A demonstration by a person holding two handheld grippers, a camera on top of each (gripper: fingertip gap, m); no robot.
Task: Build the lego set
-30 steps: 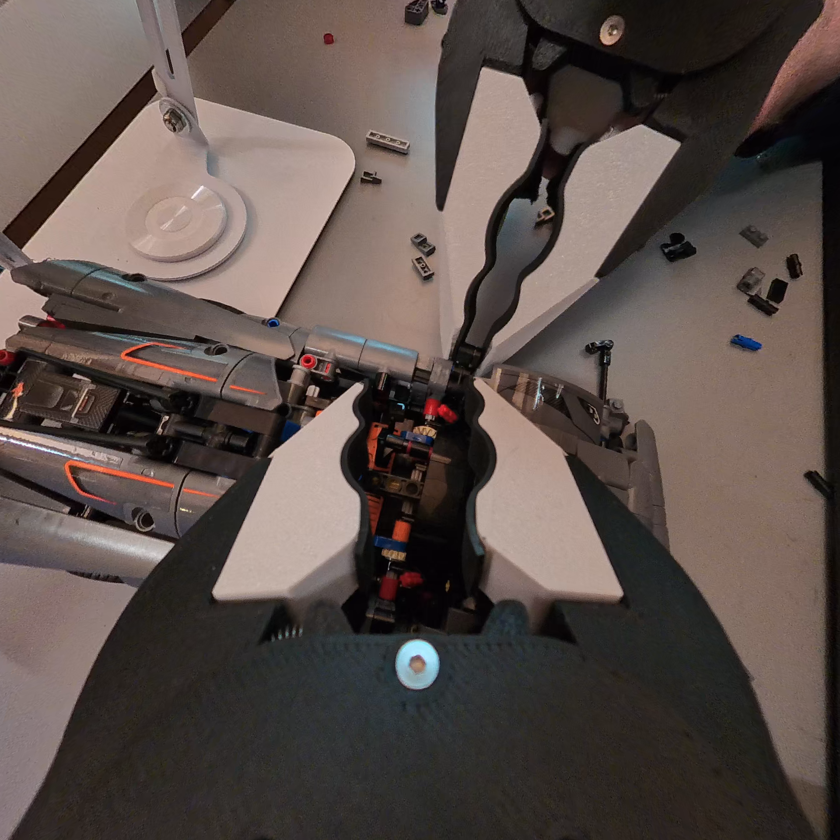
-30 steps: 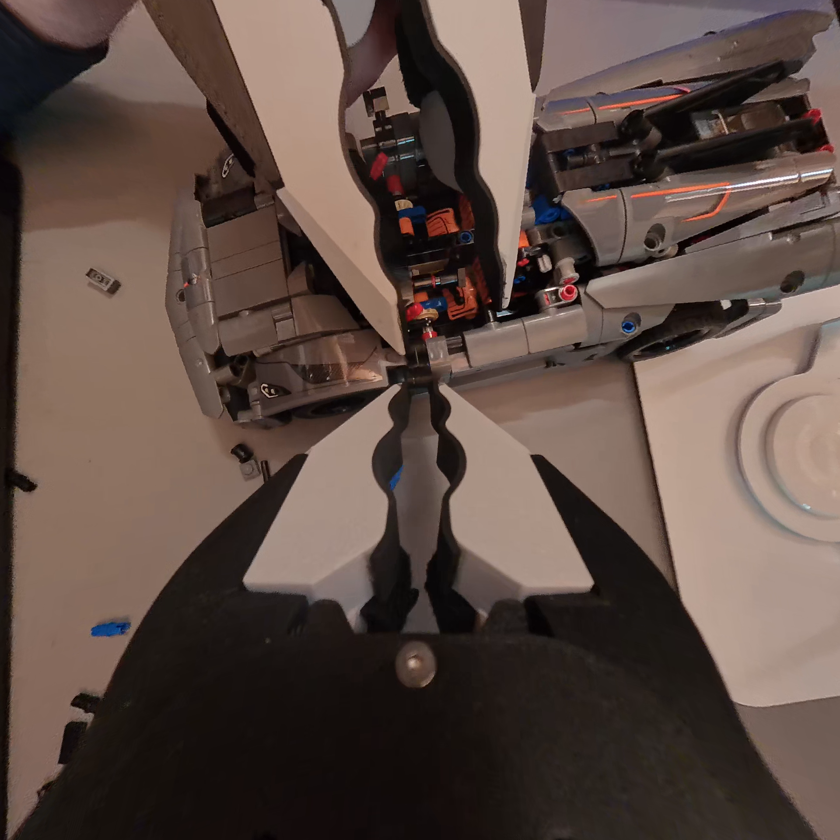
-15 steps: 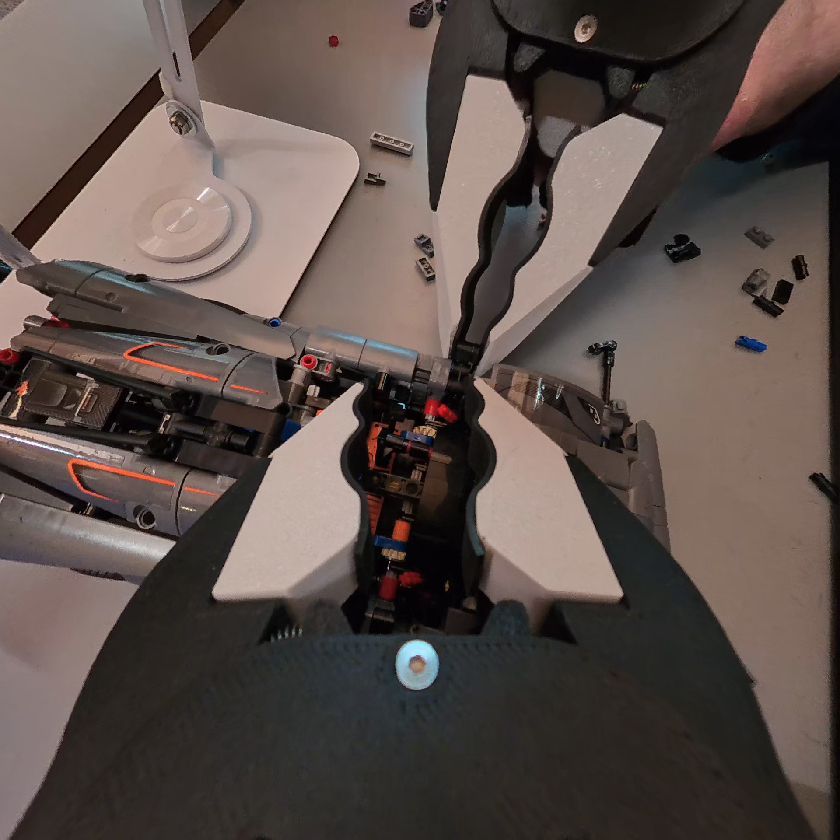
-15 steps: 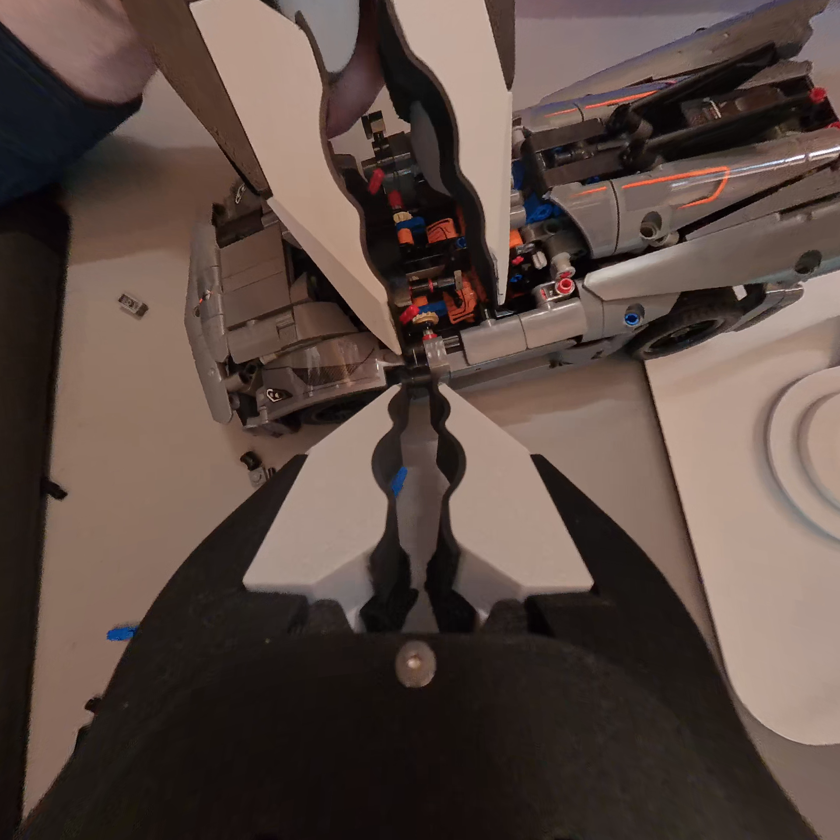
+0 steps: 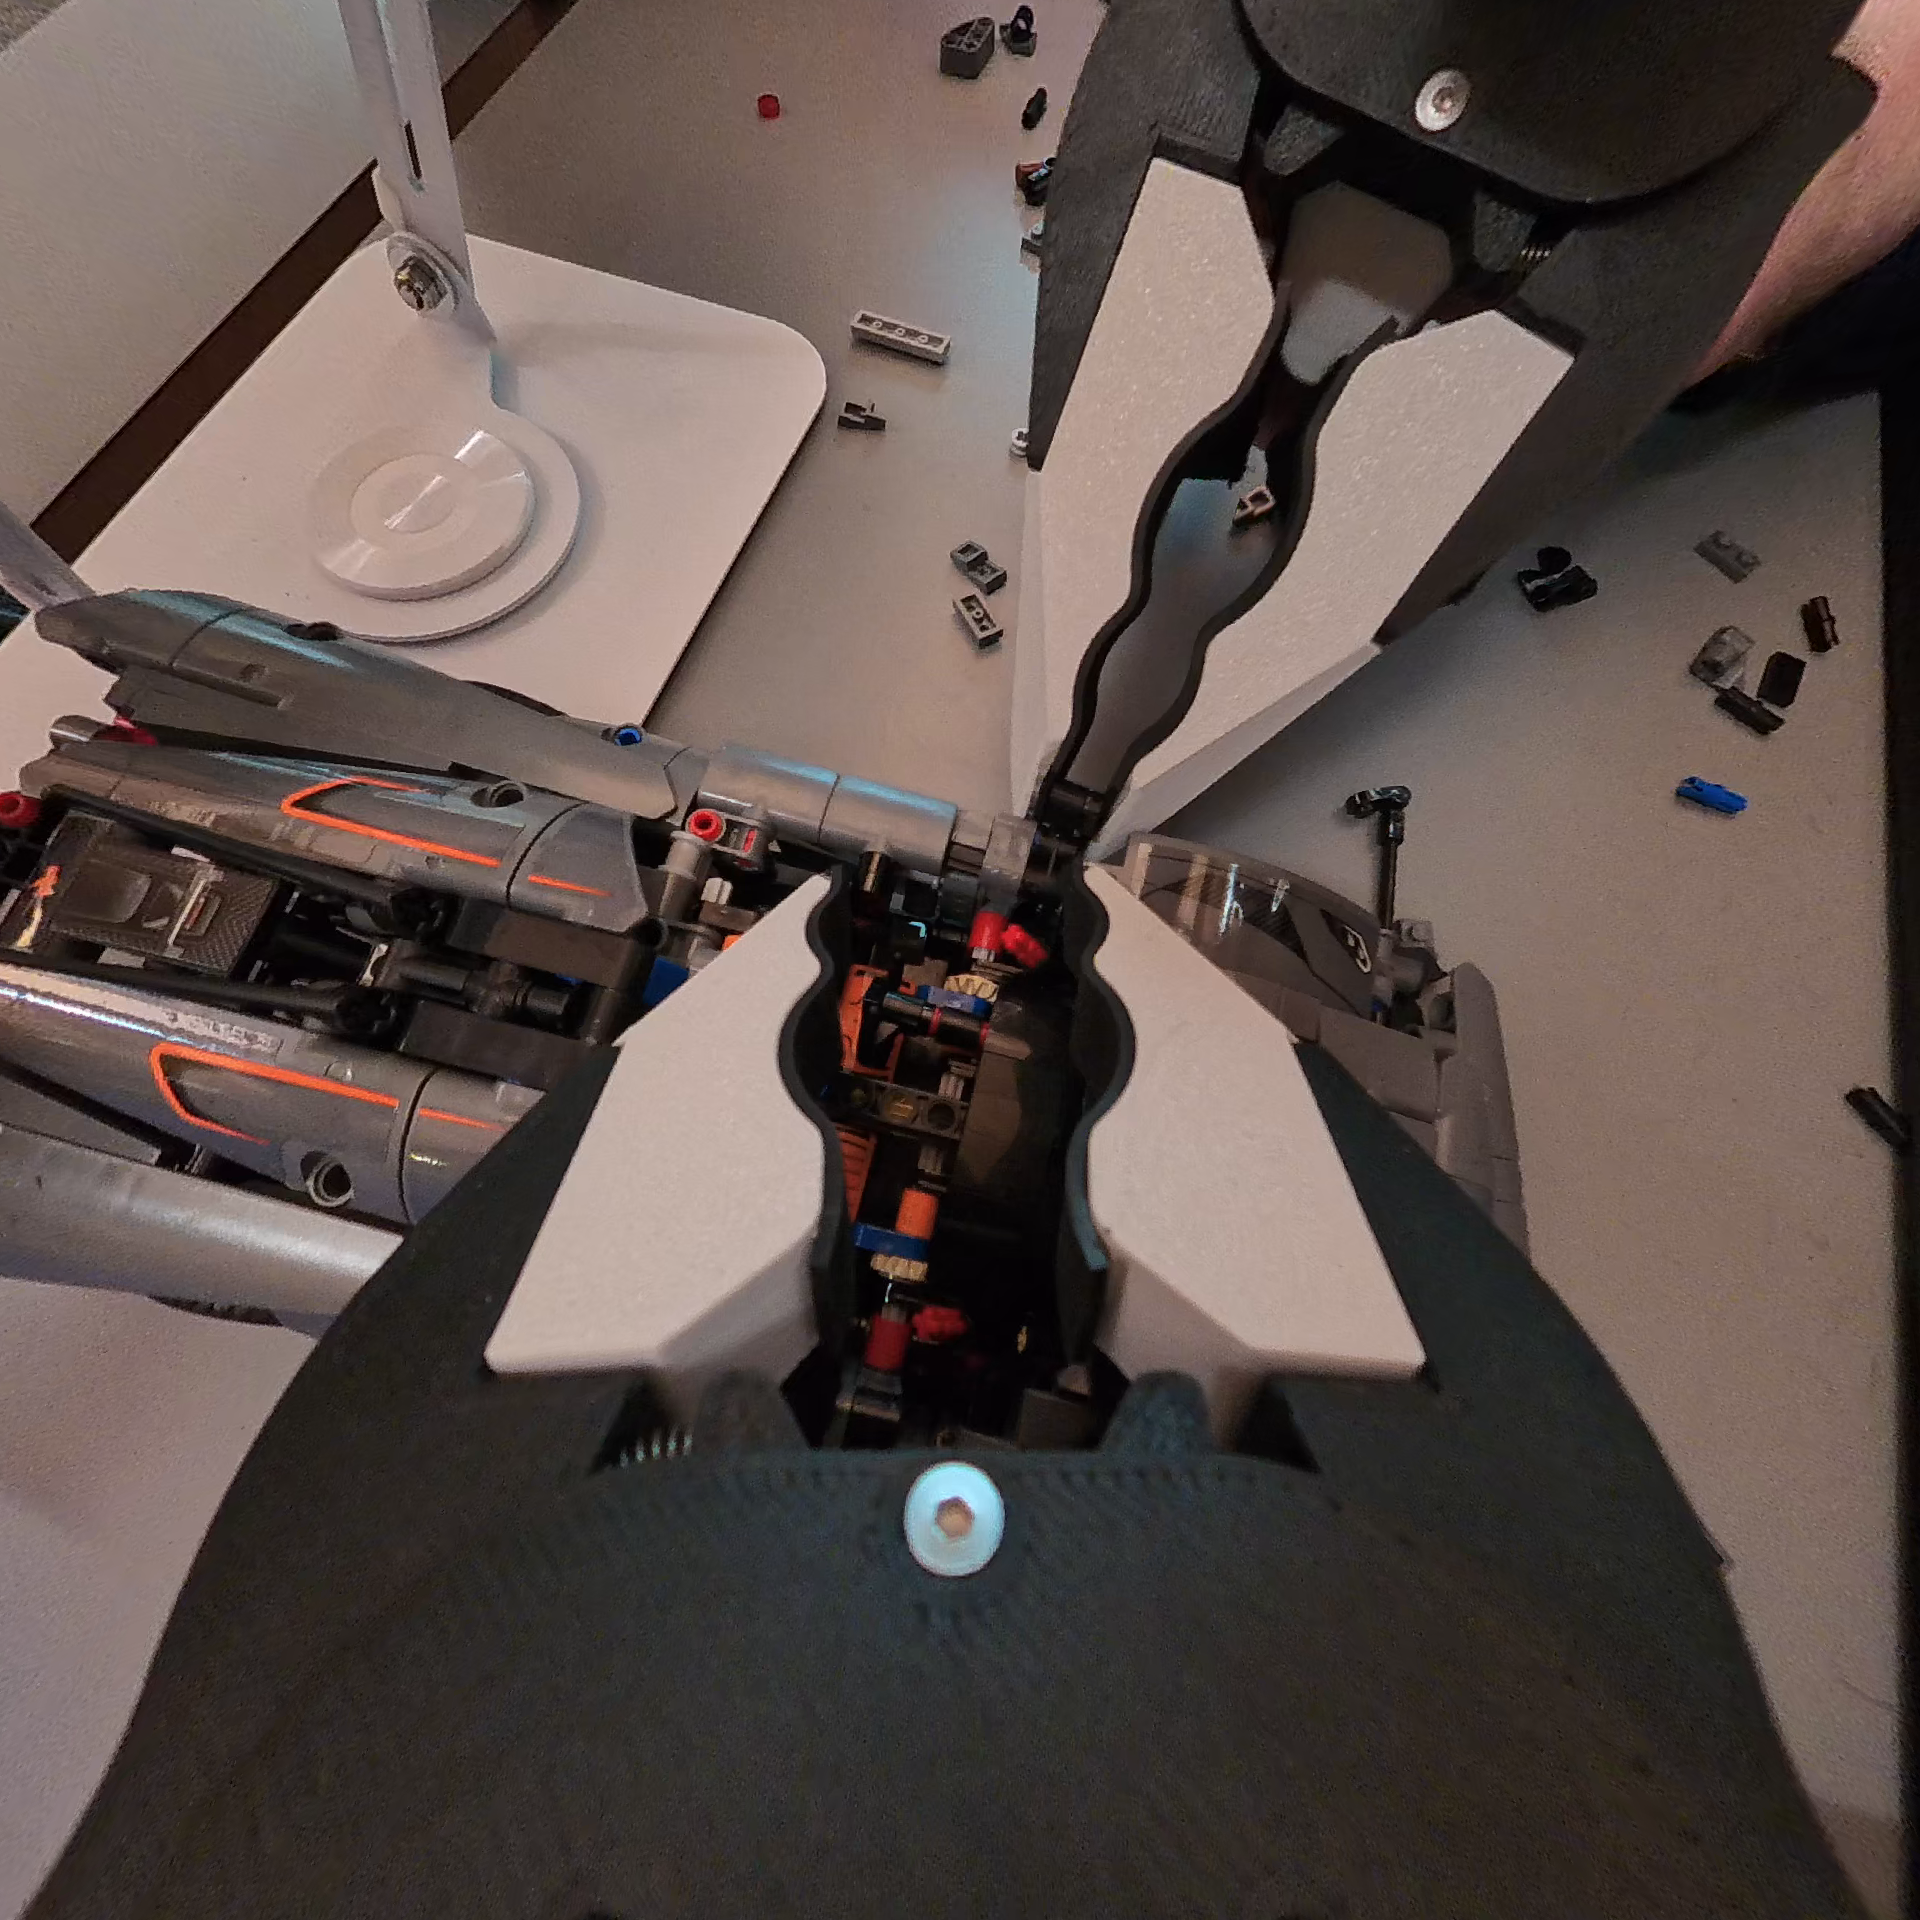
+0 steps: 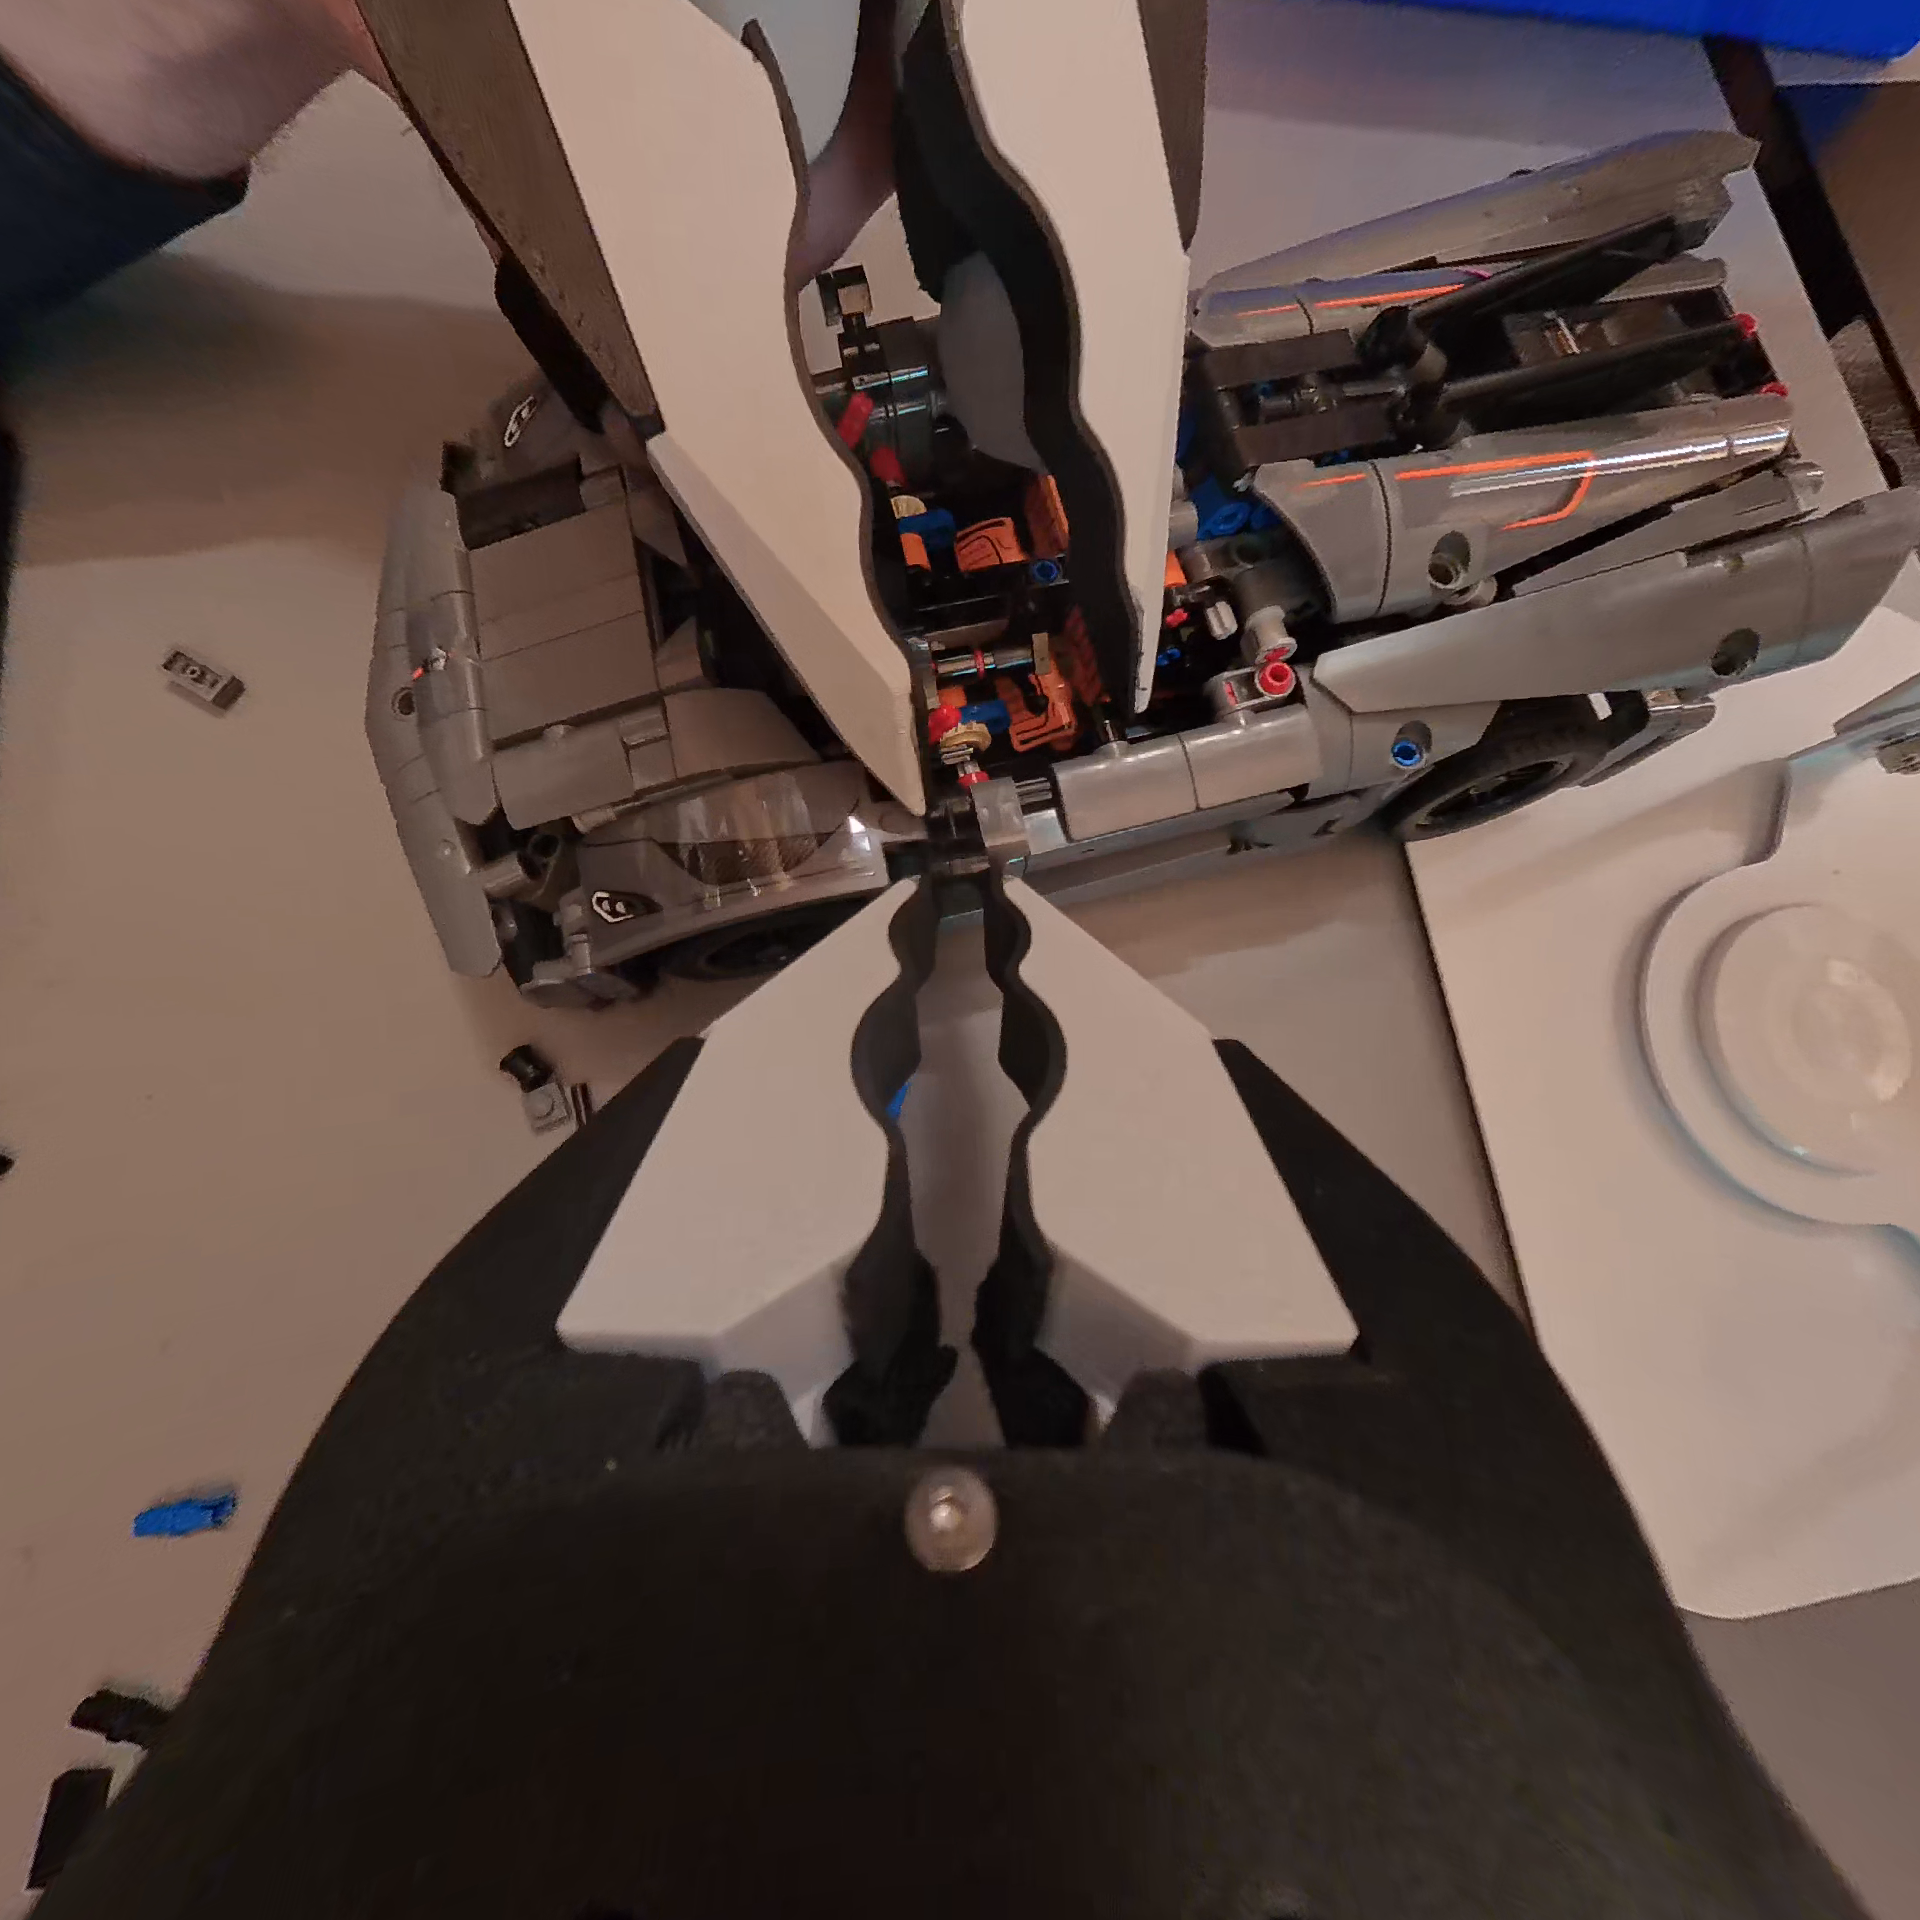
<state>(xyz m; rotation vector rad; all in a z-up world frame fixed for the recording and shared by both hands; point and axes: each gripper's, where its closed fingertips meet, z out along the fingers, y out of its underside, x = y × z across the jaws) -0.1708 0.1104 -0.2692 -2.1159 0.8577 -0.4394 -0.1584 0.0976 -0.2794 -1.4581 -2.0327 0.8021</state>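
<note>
A grey Lego car (image 5: 416,831) with orange stripes lies on the table; it also shows in the right wrist view (image 6: 1558,582). My left gripper (image 5: 956,883) is open, its fingers straddling the open cockpit with orange, red and blue parts between them. It comes down from the top in the right wrist view (image 6: 1023,748). My right gripper (image 6: 956,883) is shut on a small black piece (image 5: 1070,802) at the car's side rail beside the windscreen. It reaches in from the top in the left wrist view (image 5: 1070,821).
A white lamp base (image 5: 644,416) lies beside the car's rear and also shows at the right in the right wrist view (image 6: 1662,1299). Loose pieces lie around: a blue pin (image 5: 1709,795), a grey plate (image 5: 899,335), black bits (image 5: 1766,675). The table's dark edge (image 5: 1901,935) runs along the right.
My right gripper has tilted and swung slightly while its tips stay at the same spot on the car's side. My left gripper and the car have not moved.
</note>
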